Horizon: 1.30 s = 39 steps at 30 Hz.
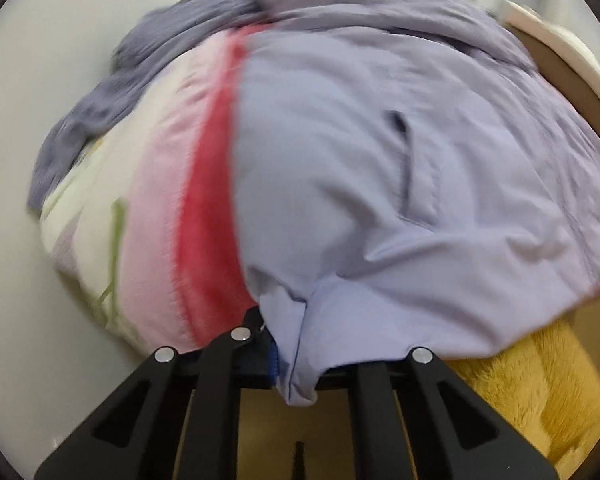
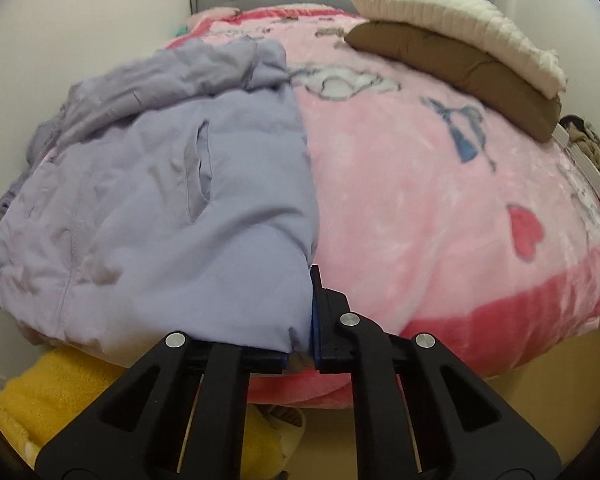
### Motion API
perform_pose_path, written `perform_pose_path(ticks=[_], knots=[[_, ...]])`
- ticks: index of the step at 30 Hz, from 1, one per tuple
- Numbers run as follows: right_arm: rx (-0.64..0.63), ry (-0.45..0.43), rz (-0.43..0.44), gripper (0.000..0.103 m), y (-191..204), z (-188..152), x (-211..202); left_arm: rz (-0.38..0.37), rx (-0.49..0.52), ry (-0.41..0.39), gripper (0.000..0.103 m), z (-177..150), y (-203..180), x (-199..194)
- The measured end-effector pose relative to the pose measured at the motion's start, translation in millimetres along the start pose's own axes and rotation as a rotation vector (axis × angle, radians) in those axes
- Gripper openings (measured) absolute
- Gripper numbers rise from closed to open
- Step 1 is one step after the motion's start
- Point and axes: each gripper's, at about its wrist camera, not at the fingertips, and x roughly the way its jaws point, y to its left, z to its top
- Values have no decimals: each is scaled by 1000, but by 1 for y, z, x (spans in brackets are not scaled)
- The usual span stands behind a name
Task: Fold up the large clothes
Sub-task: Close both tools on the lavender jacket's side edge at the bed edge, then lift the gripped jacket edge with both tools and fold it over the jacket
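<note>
Two claws, left claw and right claw, clamped on lilac jacket hem, pink blanket bare rightward

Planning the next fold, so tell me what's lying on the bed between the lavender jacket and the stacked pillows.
Only bare pink blanket with its printed pattern lies between the lavender jacket and the stacked pillows. The right wrist view shows it.

lilac jacket hem pinched by right tool, pink blanket

No readable text, labels, brands or numbers anywhere, the pink blanket shows only drawn motifs
</note>
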Motion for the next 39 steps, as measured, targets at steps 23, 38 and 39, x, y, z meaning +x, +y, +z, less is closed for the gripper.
perform_pose_path(ticks=[23,38,39], knots=[[-162,57,14,5,19,-34,-50,36,-201,-116,6,-20,59,-75],[-323,53,29,16,38,-39,-1,62,194,-203,11,-25,25,-23],[-327,57,38,22,37,-45,3,88,263,-250,20,-36,21,-20]])
